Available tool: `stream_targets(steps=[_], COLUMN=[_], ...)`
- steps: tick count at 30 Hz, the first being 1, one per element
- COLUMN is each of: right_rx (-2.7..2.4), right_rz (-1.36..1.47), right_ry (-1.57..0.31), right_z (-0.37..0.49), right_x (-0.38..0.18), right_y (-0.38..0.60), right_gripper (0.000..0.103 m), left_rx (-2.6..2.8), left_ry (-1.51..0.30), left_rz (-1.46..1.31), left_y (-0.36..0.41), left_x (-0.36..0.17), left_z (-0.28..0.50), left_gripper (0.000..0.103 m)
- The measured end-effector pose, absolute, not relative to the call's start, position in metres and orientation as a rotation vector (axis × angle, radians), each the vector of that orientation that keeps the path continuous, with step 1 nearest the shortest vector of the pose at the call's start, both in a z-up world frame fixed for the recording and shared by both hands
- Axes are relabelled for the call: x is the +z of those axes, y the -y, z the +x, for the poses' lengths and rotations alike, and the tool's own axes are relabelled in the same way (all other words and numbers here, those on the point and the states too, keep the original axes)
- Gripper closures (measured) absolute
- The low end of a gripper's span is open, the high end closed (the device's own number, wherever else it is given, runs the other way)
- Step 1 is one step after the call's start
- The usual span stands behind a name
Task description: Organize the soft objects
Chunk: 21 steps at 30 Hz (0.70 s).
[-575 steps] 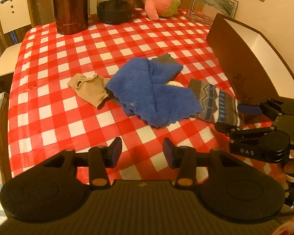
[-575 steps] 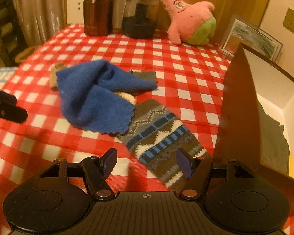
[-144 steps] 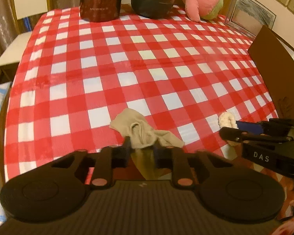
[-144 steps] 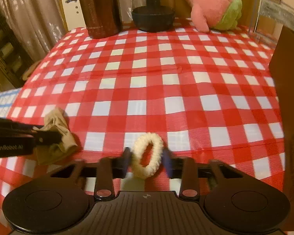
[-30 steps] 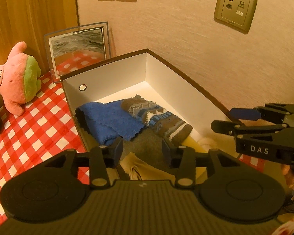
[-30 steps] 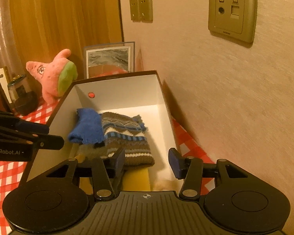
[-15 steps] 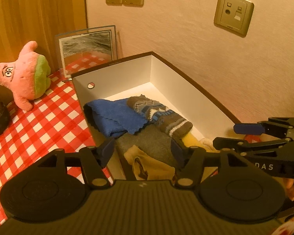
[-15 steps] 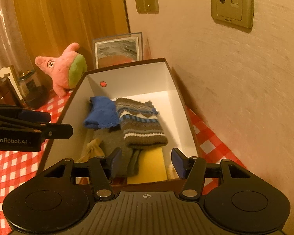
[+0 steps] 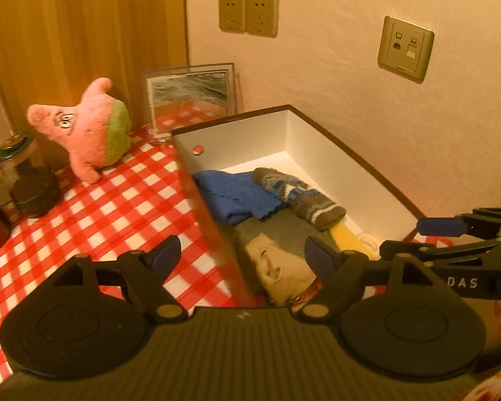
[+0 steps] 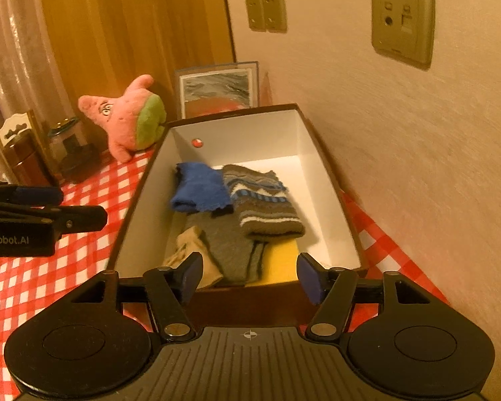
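Observation:
A brown box with white inside (image 9: 334, 163) (image 10: 317, 173) stands by the wall. In it lie a blue cloth (image 9: 233, 193) (image 10: 200, 190), a patterned knit sock (image 9: 304, 200) (image 10: 260, 204), a grey cloth (image 9: 277, 230) (image 10: 230, 244), a beige sock (image 9: 277, 267) (image 10: 190, 250), a yellow item (image 10: 280, 260) and a white scrunchie (image 9: 367, 240). My left gripper (image 9: 243, 257) is open and empty above the box's near left corner. My right gripper (image 10: 248, 275) is open and empty above the box's near end.
A pink star plush (image 9: 90, 127) (image 10: 130, 117) and a framed picture (image 9: 190, 93) (image 10: 217, 87) stand behind the box on the red checked tablecloth (image 9: 110, 207). A dark jar (image 9: 26, 180) stands at the left. The wall runs along the box's right side.
Both grippers have drawn back and up from the box, and their jaws have opened wider. The beige sock and the scrunchie lie loose in the box.

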State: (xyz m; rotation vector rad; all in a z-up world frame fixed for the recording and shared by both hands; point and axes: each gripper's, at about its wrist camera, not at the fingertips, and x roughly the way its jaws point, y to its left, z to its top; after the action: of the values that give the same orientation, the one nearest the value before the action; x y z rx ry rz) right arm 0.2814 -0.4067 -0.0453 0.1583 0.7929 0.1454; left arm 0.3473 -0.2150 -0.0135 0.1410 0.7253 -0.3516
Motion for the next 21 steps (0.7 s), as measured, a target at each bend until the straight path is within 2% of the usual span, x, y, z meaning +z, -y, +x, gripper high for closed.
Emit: stream_targets(steps=[21], right_rx=[0.247], right_rz=[0.168], right_ry=[-0.797], right_z=[0.122], right_x=[-0.018], right_y=[0.245], right_gripper=[0.039], left_rx=[-0.178], left_ry=[-0.756], left_rz=[0.127], left_y=[0.034], left_x=[-0.002], left_z=[0.145], left_gripper=[0.023])
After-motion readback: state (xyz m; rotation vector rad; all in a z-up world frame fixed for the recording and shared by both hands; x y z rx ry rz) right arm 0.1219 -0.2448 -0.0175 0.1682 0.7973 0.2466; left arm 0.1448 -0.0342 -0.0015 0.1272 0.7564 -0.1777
